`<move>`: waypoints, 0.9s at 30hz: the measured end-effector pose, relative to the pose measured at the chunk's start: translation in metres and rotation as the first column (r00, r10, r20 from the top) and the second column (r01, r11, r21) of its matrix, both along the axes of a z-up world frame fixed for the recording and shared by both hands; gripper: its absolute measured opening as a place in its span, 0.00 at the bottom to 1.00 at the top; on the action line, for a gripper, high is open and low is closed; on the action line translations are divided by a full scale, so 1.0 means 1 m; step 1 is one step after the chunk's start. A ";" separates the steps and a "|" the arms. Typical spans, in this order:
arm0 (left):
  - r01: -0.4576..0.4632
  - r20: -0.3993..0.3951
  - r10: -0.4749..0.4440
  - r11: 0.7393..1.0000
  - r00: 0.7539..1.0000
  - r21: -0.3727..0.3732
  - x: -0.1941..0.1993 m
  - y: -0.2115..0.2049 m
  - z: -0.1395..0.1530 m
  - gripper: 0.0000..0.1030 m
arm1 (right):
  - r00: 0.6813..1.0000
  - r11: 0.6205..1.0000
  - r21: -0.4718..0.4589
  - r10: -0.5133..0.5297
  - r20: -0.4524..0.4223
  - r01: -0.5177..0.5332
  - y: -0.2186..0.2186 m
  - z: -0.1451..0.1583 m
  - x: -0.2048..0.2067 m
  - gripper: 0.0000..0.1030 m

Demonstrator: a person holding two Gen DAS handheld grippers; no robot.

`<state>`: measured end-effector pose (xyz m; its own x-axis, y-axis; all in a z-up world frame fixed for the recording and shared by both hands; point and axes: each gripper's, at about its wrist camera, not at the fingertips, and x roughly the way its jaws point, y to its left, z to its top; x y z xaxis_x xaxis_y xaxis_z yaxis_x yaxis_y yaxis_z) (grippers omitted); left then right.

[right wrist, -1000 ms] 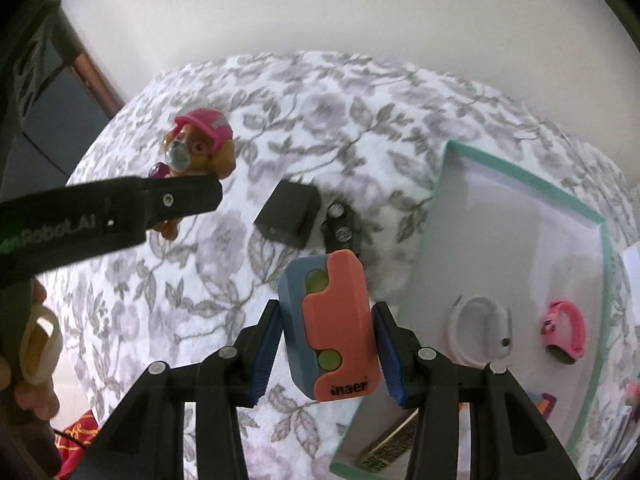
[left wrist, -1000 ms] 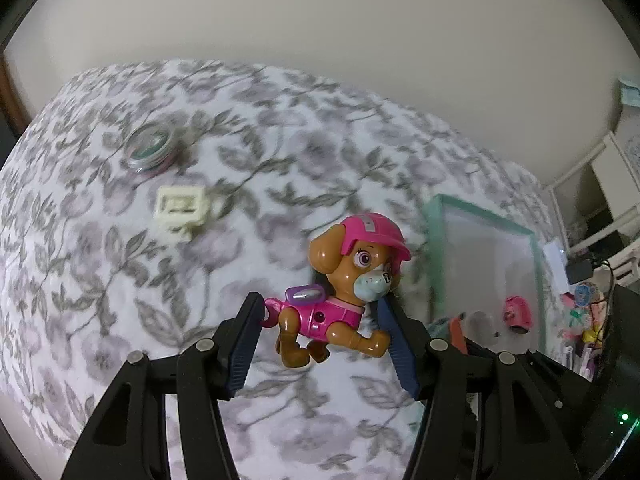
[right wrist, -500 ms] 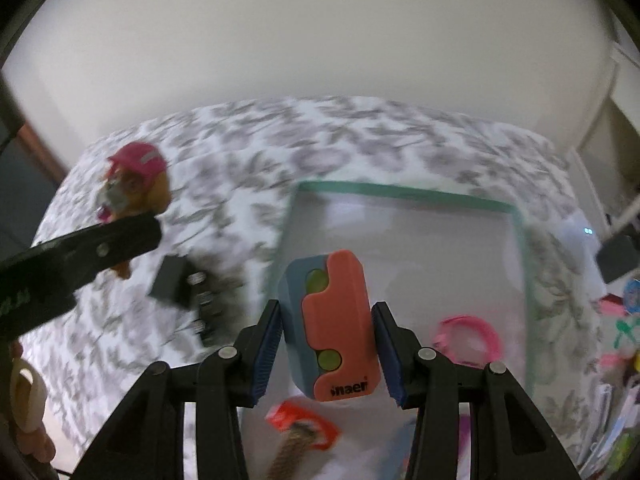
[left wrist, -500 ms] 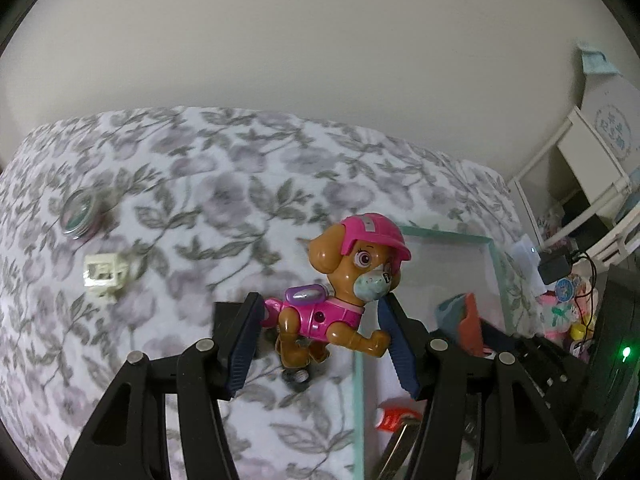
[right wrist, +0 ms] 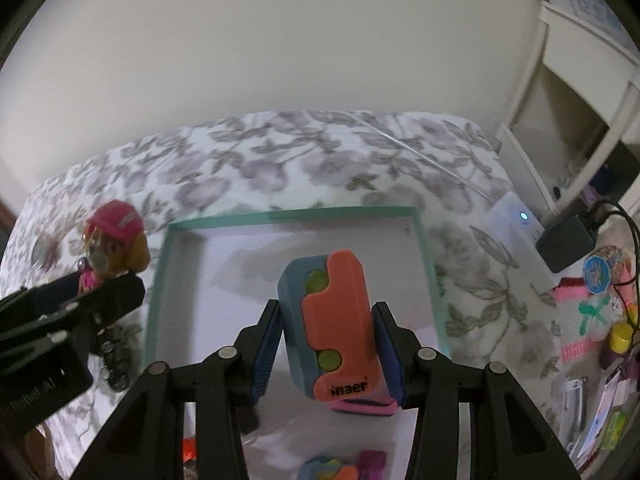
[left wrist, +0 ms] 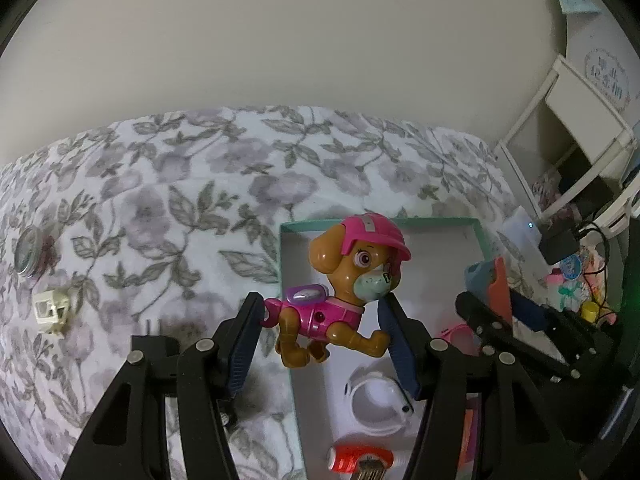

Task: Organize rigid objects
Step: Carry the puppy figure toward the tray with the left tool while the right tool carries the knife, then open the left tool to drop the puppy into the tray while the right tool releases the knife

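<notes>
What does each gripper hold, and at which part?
The left gripper holds the toy dog, clamped at tail end and chest. The right gripper holds the orange-and-blue case by its two long sides.

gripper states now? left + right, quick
Left gripper: closed on the toy dog, above the tray edge.
Right gripper: closed on the orange-and-blue case, over the tray.
</notes>
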<state>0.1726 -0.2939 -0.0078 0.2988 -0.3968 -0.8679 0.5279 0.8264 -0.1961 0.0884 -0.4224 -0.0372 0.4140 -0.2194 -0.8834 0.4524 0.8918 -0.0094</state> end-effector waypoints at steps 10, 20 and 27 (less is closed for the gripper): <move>0.060 0.018 -0.061 0.998 0.998 0.028 -0.012 -0.022 -0.033 0.59 | 0.998 0.999 0.006 -0.051 -0.023 0.051 -0.024 -0.027 0.004 0.47; 0.100 0.020 -0.102 0.991 0.995 0.087 -0.023 -0.033 -0.048 0.59 | 0.996 0.998 0.014 -0.061 -0.059 0.062 -0.027 -0.040 0.002 0.47; 0.106 0.016 -0.109 0.989 0.994 0.100 -0.022 -0.035 -0.047 0.59 | 0.995 0.998 0.011 -0.059 -0.083 0.060 -0.027 -0.044 0.003 0.47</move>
